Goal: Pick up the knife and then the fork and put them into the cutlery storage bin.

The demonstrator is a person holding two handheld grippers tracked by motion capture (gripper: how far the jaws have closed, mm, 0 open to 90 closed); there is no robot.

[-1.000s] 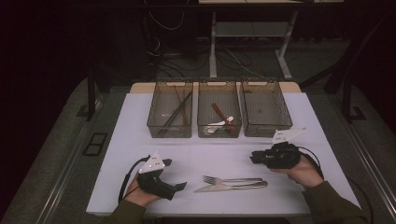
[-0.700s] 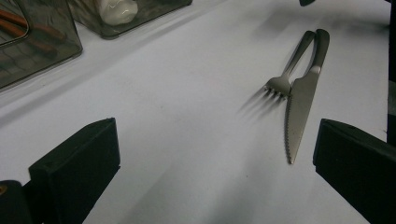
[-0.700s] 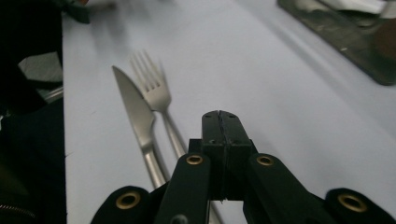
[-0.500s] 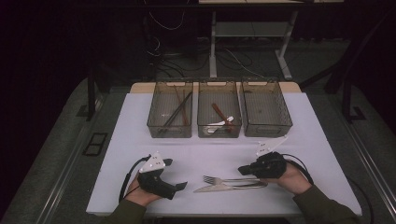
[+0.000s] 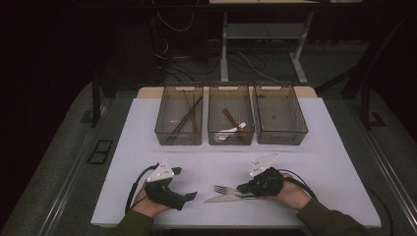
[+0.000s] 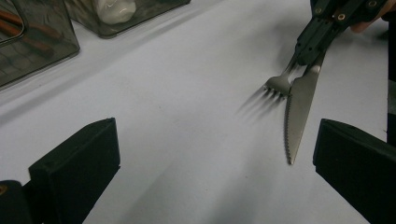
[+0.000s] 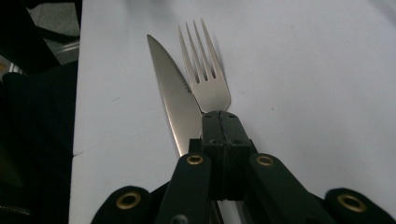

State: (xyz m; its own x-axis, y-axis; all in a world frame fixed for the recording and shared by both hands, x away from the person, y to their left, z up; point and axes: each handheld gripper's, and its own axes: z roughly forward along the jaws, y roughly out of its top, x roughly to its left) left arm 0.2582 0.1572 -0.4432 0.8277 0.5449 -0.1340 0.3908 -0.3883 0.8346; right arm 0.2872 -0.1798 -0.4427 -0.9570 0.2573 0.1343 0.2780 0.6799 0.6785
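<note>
Right gripper [image 5: 242, 188] sits low over the white table [image 5: 319, 142] near its front edge, jaws pressed fully together at the neck of a silver metal fork [image 7: 204, 74]. In the right gripper view the black pads meet right where the fork head narrows into its handle; the handle is hidden under them, so it looks clamped on the fork, though I can't tell if the pads actually pinch the metal.

The fork lies flat, tines pointing toward the left gripper [image 5: 191, 196]. A silver serrated table knife [image 7: 175, 98] lies just beside it on the side nearer the person, blade tip pointing the same way, edges close or touching near the fork neck.

Left gripper rests on the table, well apart from the cutlery, jaws spread wide, nothing between them.

At the far side stand three clear plastic bins in a row: left bin [image 5: 162, 130] holds dark chopsticks [image 5: 184, 118], middle bin [image 5: 212, 132] a reddish utensil and a white spoon [image 5: 223, 132], right bin [image 5: 301, 129] looks bare.
</note>
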